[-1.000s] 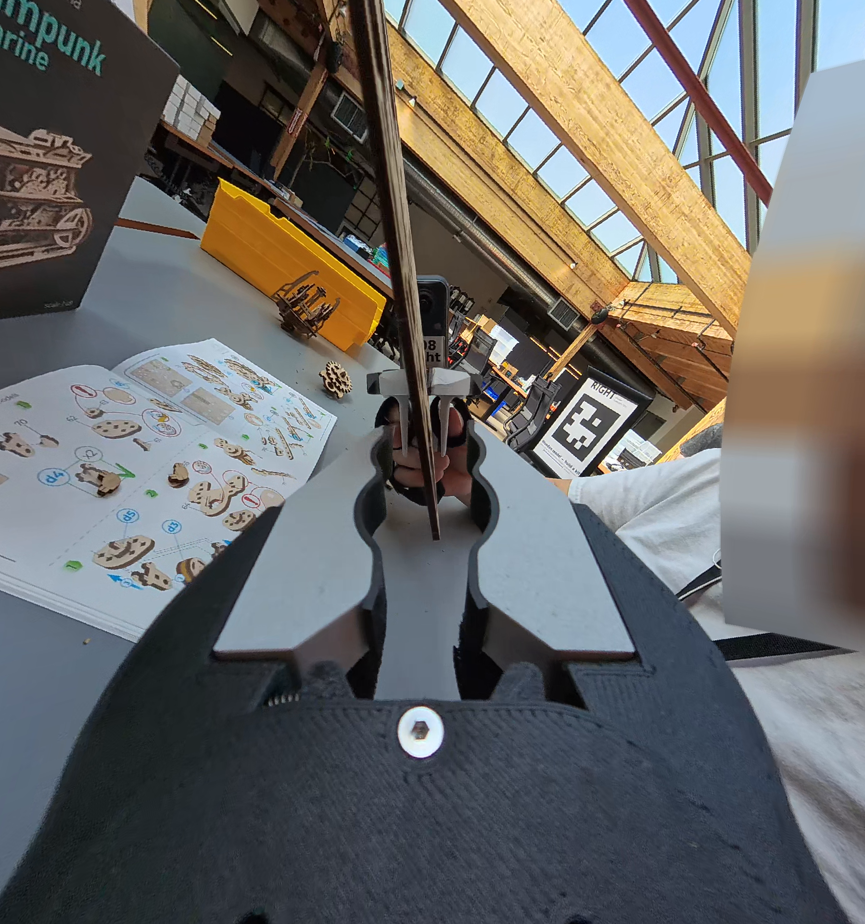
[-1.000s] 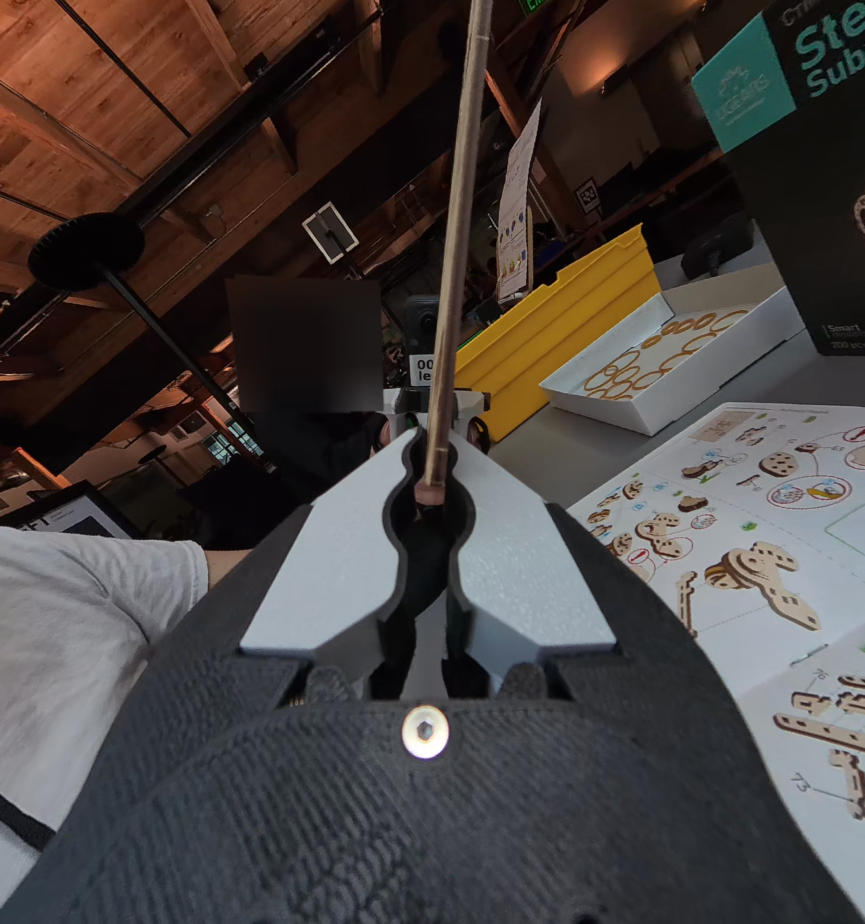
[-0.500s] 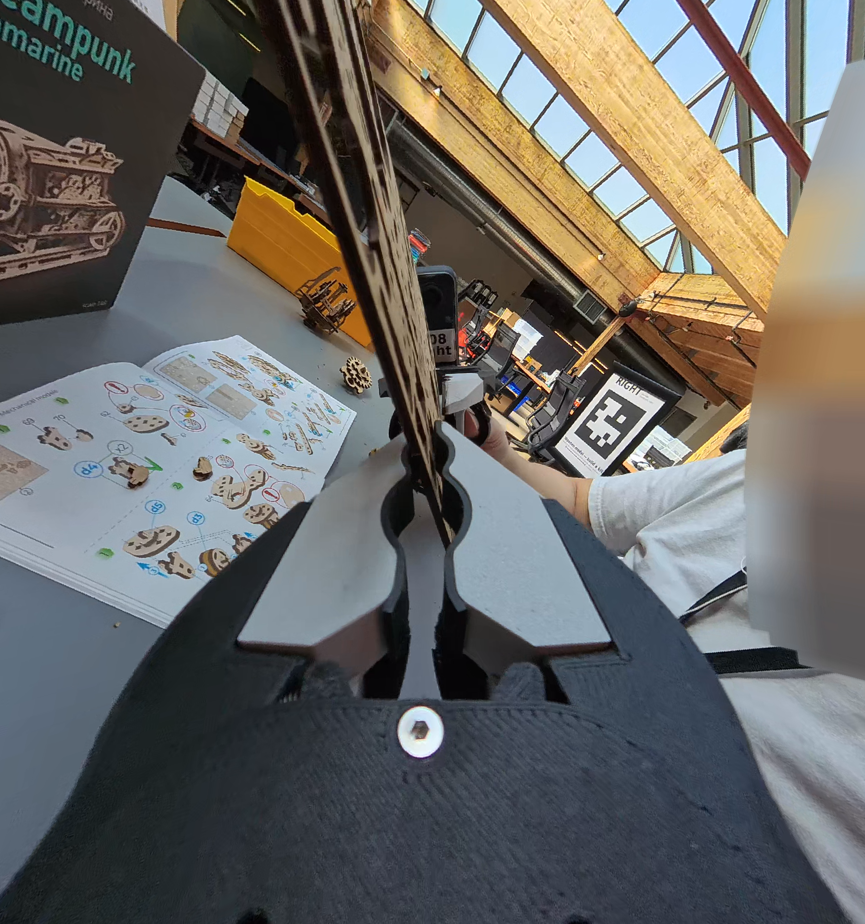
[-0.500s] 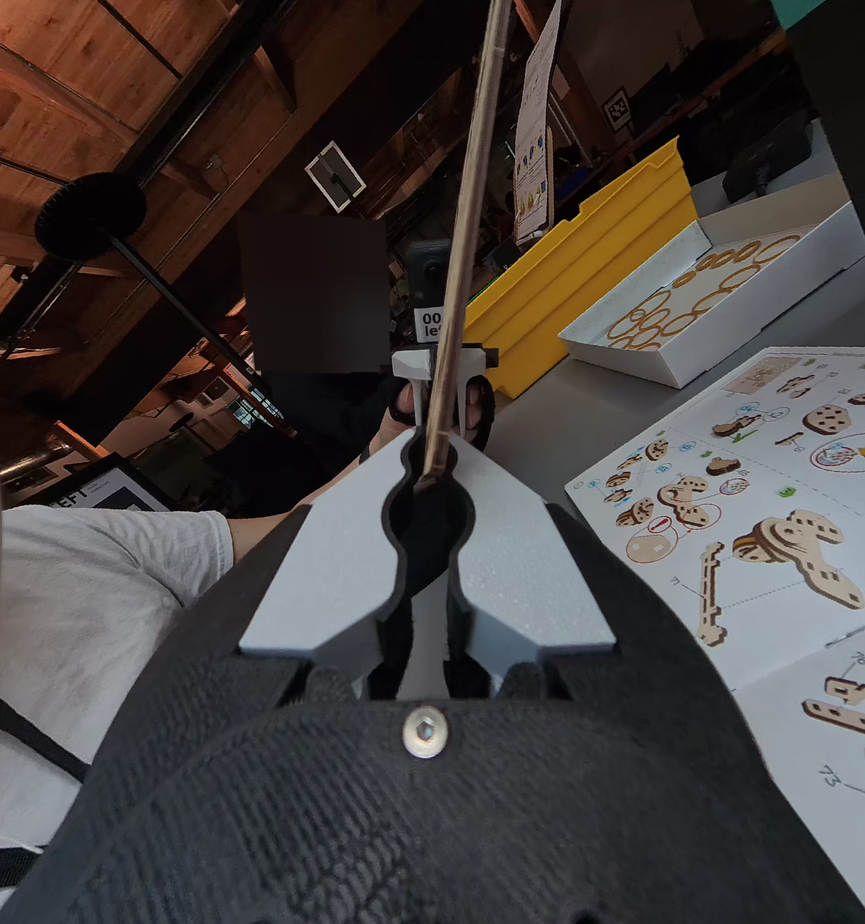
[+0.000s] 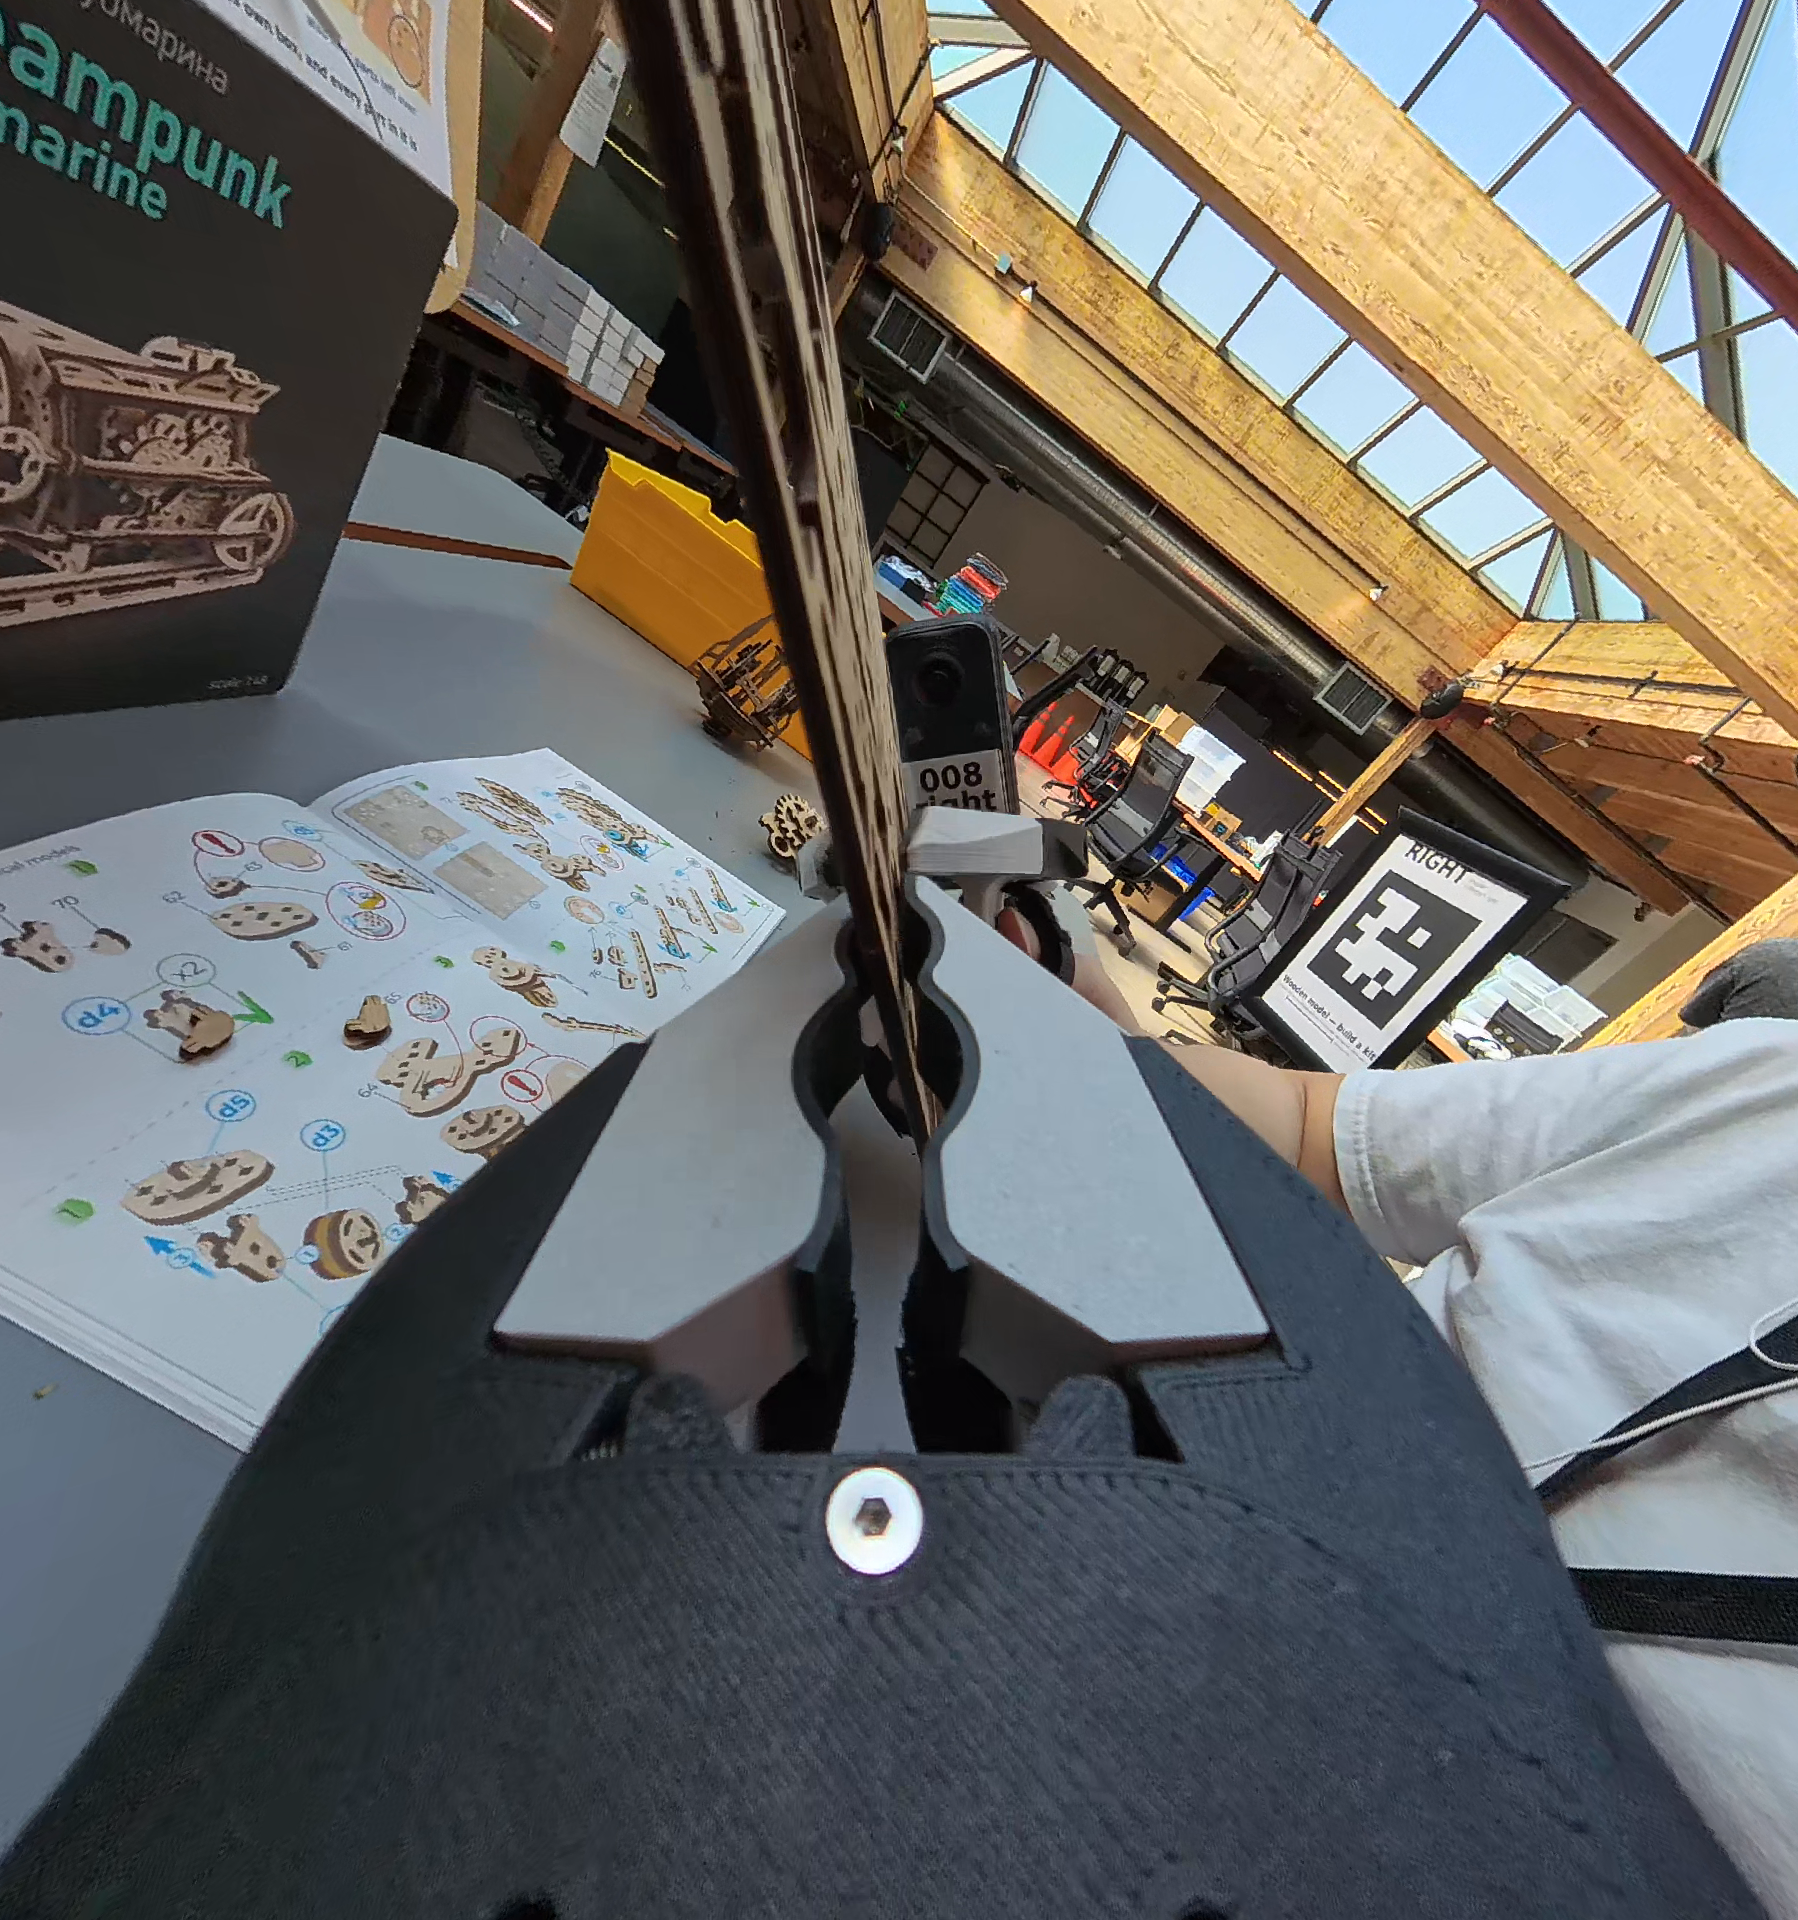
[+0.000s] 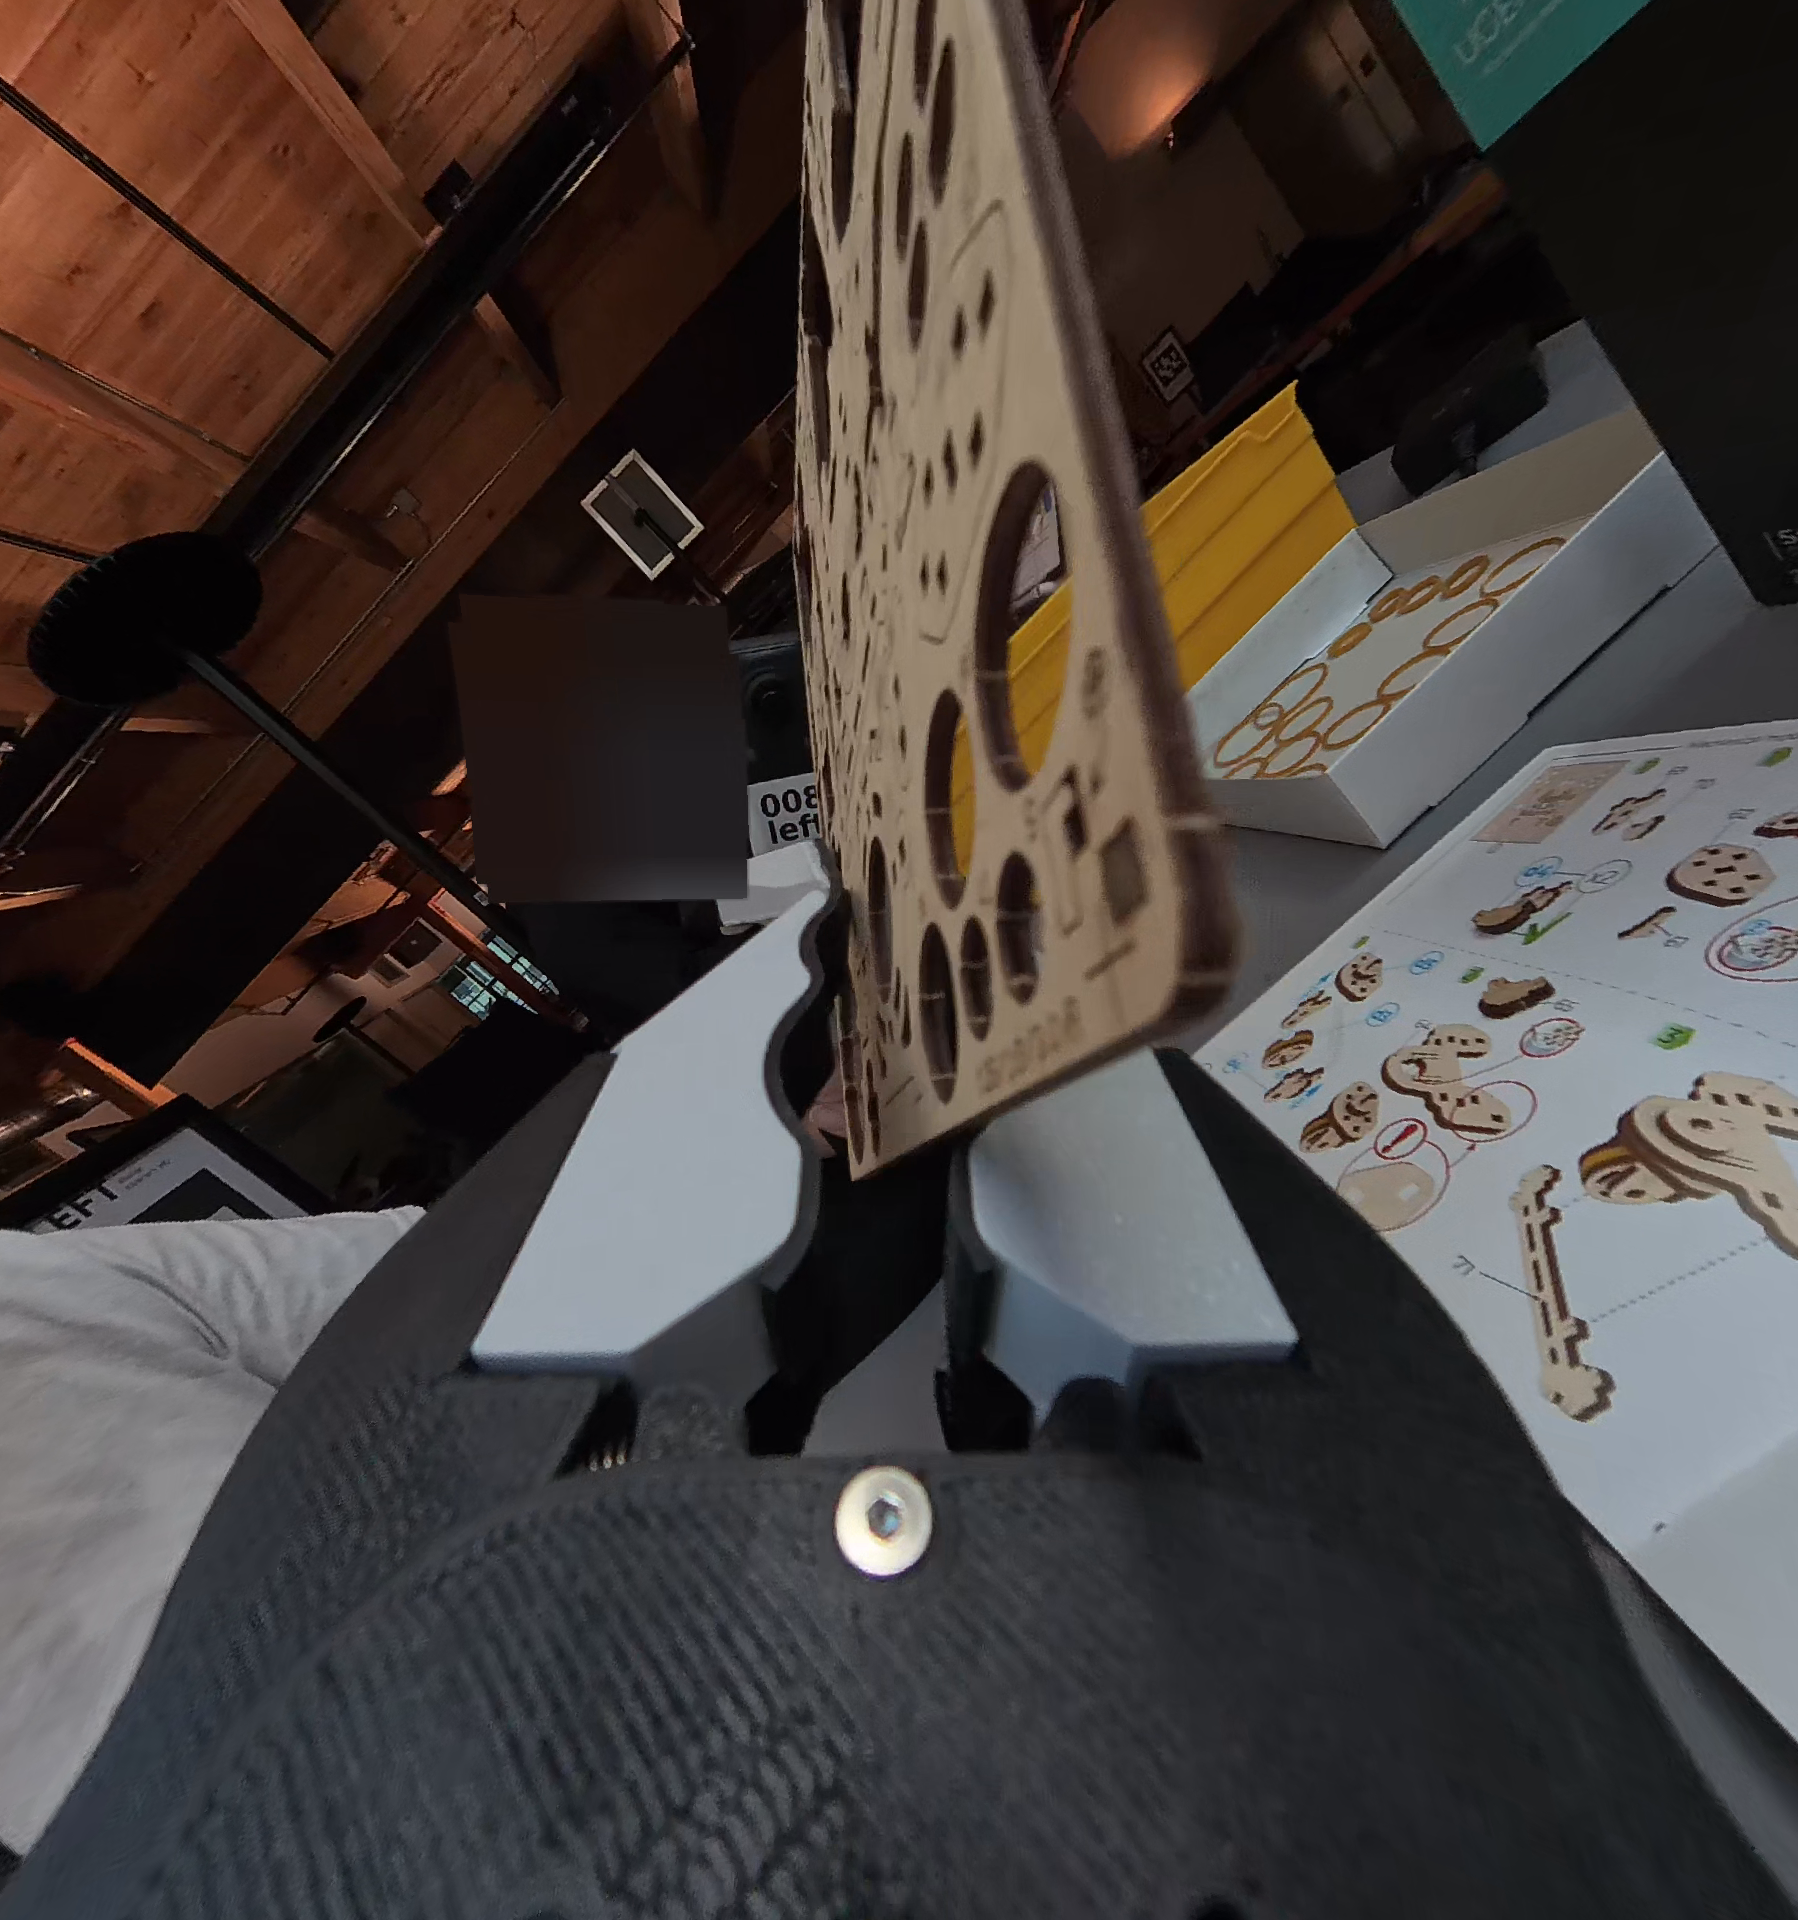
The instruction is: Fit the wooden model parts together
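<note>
A thin wooden parts sheet [image 5: 770,416] with punched-out holes stands upright between both grippers. In the left wrist view it is edge-on, and my left gripper [image 5: 884,925] is shut on its lower edge. My right gripper [image 5: 916,862] faces it from just beyond. In the right wrist view the sheet [image 6: 978,831] is turned, showing its pale face and covering the right finger. My right gripper [image 6: 874,925] has its jaws a little apart, with the sheet's lower corner loose between them. Its left finger [image 6: 666,1143] is in plain view.
An open instruction booklet [image 5: 251,987] lies on the grey table [image 5: 459,644]. A dark model box [image 5: 147,364] stands behind it. A yellow bin [image 5: 666,561], a small wooden assembly [image 5: 744,686] and a gear [image 5: 791,826] sit farther back. A white tray [image 6: 1342,821] holds wooden rings.
My left gripper closed on the sheet. The sheet has since swung from edge-on to face-on in the right wrist view, and the right jaws have parted slightly.
</note>
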The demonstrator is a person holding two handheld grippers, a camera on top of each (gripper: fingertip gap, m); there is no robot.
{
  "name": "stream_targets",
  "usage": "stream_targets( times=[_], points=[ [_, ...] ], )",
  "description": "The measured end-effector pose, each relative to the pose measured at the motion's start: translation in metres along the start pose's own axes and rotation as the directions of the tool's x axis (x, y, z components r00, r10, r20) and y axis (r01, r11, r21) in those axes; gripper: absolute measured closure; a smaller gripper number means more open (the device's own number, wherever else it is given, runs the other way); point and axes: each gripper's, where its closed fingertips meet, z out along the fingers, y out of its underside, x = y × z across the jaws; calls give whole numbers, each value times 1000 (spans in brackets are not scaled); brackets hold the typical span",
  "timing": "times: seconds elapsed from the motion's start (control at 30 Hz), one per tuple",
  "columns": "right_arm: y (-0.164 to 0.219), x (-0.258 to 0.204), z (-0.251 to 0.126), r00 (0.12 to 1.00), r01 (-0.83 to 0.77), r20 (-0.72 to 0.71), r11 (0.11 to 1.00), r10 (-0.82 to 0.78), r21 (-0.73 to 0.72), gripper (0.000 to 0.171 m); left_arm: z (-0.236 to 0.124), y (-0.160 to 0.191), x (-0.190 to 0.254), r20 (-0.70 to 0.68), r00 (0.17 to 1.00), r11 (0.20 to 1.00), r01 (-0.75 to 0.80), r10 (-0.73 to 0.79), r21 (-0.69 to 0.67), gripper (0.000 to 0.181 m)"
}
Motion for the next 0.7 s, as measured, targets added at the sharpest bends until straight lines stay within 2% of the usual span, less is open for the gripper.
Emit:
stream_targets(
  times=[0.13,0.23,0.3,0.33,0.5,0.7],
  points=[
    [-4,-9,0,996,-52,77,998,50,20,169,1,-1,3,3,999,999,-47,46,8,179],
    [-1,-9,-2,993,-79,86,997,79,-8,170,2,0,6,-24,999,999,-48,49,8,165],
    [4,-9,0,996,-44,77,998,48,-45,170,1,-2,6,-47,999,1000,2,-1,23,169],
    [8,-10,1,996,-23,81,997,28,-71,169,1,-1,5,-55,998,999,26,-24,22,180],
    [10,-10,2,997,58,47,995,-54,-81,169,0,1,3,-41,999,1000,22,-22,0,181],
    [12,-4,1,1000,5,30,995,-2,-98,169,1,4,-3,5,1000,1000,23,-23,-13,181]
  ],
)
